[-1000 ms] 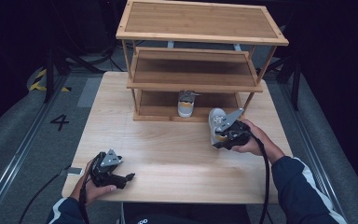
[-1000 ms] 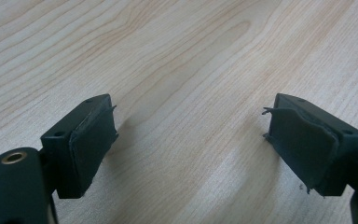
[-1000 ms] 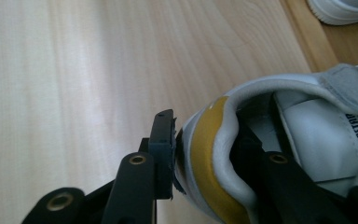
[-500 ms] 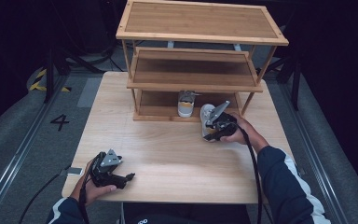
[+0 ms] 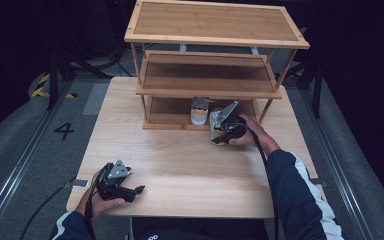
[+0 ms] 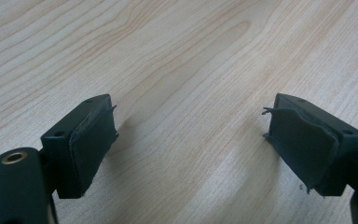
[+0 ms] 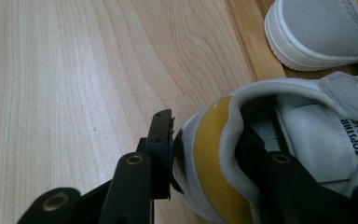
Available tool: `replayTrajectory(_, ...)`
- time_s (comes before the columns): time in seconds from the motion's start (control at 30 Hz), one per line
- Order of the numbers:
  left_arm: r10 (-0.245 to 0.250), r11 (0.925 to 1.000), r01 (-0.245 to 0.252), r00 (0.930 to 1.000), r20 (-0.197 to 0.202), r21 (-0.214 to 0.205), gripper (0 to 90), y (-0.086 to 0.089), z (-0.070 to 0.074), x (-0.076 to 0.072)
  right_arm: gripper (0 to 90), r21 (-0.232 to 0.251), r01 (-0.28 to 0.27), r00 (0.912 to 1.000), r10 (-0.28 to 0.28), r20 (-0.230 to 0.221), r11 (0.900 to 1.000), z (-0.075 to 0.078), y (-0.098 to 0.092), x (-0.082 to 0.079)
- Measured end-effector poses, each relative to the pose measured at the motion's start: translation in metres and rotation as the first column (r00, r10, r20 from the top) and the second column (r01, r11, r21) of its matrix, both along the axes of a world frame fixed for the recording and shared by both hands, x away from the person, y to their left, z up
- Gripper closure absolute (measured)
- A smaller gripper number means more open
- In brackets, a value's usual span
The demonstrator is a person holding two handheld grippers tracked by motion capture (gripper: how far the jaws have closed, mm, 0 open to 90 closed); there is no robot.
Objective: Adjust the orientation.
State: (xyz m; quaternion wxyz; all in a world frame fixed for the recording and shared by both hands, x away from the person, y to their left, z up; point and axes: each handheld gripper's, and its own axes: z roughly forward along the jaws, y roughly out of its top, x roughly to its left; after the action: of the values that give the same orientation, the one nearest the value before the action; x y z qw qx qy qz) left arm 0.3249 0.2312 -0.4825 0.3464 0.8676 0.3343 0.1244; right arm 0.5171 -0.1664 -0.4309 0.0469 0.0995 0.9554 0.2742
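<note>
My right gripper (image 5: 219,131) (image 7: 207,140) is shut on the heel of a white and grey shoe (image 7: 307,126) with a yellow heel stripe. One jaw is inside the shoe and the other presses on it from outside. The held shoe (image 5: 215,127) sits at the front edge of the wooden rack's (image 5: 205,85) bottom shelf. Its twin (image 5: 199,112) (image 7: 321,32) stands on that shelf just to the left. My left gripper (image 5: 136,189) (image 6: 191,140) rests open near the front left of the table (image 5: 190,165), with bare wood between its pads.
The three-tier wooden rack takes up the far half of the table, and its two upper shelves are bare. Thin legs stand at the rack's corners, the right front one close to my right hand. Dark floor with rails surrounds the table.
My right gripper carried the shoe left and down toward the bottom shelf, beside the other shoe. My left gripper stayed where it was.
</note>
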Motion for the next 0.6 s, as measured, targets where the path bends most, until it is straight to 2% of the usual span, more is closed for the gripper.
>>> replayTrajectory(0.13,0.000,1.0000,0.000,1.0000,-0.003,-0.003,15.2,0.000,0.000,0.000,65.0,0.008,0.008,0.9992,-0.008,0.040,0.9999,0.000,-0.002,-0.002)
replayTrajectory(0.17,0.001,1.0000,-0.001,1.0000,-0.002,-0.002,15.2,0.000,0.000,0.000,63.5,0.021,0.012,0.9995,-0.013,0.028,0.9997,0.002,-0.003,-0.004)
replayTrajectory(0.2,0.000,1.0000,0.000,1.0000,-0.003,-0.004,15.2,0.000,0.000,0.000,60.9,0.031,0.033,0.9986,-0.034,0.040,0.9990,0.003,-0.005,-0.004)
replayTrajectory(0.27,0.001,1.0000,-0.001,1.0000,-0.003,-0.003,15.2,0.000,0.000,0.000,59.8,0.031,0.044,0.9979,-0.045,0.047,0.9986,0.003,-0.006,-0.005)
replayTrajectory(0.3,0.003,1.0000,-0.003,1.0000,-0.002,-0.002,15.2,0.000,0.000,0.000,57.0,0.017,0.052,0.9962,-0.053,0.069,0.9985,0.003,-0.007,-0.006)
replayTrajectory(0.37,0.003,1.0000,-0.003,1.0000,-0.002,-0.002,15.2,0.000,0.000,0.000,52.4,0.009,0.071,0.9941,-0.071,0.081,0.9975,0.004,-0.008,-0.009)
replayTrajectory(0.43,0.001,1.0000,-0.001,1.0000,-0.003,-0.002,15.2,0.000,0.000,0.000,45.5,0.004,0.079,0.9934,-0.079,0.083,0.9969,0.003,-0.010,-0.013)
replayTrajectory(0.6,0.001,1.0000,-0.001,1.0000,-0.002,-0.002,15.2,0.000,0.000,0.000,41.6,0.003,0.102,0.9916,-0.101,0.080,0.9948,0.001,-0.012,-0.016)
